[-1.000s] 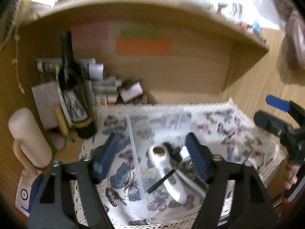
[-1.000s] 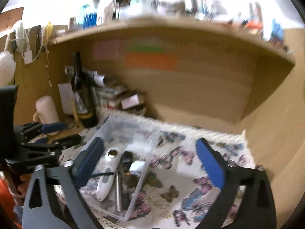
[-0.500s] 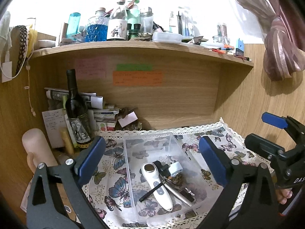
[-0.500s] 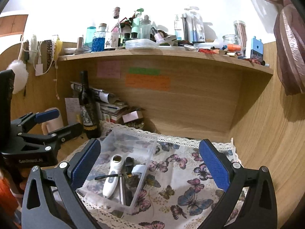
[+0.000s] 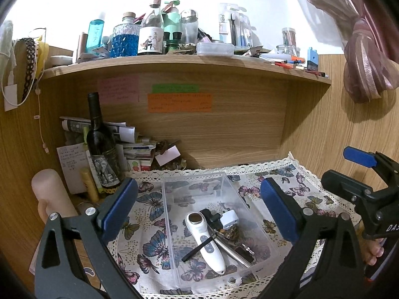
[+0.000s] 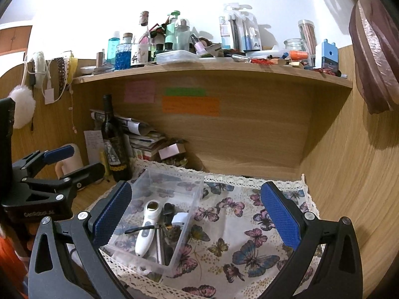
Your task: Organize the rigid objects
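A clear plastic box (image 5: 224, 182) stands on the butterfly cloth (image 5: 299, 189); it also shows in the right wrist view (image 6: 197, 184). In it lie a white handheld device (image 5: 207, 244) (image 6: 147, 231), a black stick (image 5: 197, 249), a white plug (image 5: 230, 219) (image 6: 179, 218), a metal tool (image 5: 232, 251) and small dark items. My left gripper (image 5: 199, 214) is open and empty, held above and in front of the box. My right gripper (image 6: 197, 219) is open and empty, above the cloth to the right of the box.
A dark wine bottle (image 5: 102, 144) stands at the back left beside stacked papers (image 5: 129, 147) and a pink roller (image 5: 52, 194). A wooden shelf (image 5: 184, 64) crowded with bottles overhangs the desk. Wooden walls close the back and right. A curtain (image 5: 364, 57) hangs at the right.
Both grippers have pulled back and up from the box, so the shelf top has come into view. The left gripper's jaws have opened wider. The box's contents have not moved.
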{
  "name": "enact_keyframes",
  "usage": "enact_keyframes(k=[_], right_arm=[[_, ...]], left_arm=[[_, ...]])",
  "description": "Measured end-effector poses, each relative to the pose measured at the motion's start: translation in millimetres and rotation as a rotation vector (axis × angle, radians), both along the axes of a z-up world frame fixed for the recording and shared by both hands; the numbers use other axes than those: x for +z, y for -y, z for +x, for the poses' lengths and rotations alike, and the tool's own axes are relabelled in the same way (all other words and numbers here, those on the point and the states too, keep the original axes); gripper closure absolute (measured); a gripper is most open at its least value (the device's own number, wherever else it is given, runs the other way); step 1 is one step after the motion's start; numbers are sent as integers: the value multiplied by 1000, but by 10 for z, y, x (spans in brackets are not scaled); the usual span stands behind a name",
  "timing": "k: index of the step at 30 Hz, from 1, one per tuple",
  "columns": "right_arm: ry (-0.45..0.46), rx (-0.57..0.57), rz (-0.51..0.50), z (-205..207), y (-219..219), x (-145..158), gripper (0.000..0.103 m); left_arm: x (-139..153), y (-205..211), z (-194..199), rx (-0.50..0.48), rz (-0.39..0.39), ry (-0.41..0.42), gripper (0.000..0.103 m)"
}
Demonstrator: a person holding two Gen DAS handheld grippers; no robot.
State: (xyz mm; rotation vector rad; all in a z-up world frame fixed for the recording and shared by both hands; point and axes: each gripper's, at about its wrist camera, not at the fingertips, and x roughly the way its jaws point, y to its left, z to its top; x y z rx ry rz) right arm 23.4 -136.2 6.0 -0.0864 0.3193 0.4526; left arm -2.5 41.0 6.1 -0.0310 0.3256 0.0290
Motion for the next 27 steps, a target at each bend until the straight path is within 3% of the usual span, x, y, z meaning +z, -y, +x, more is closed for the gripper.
enact_keyframes(k=[27], right_arm=[[2,-1,14,-13,-24,11,0]], left_arm=[[-30,-8,41,-21,-23,-24,3]])
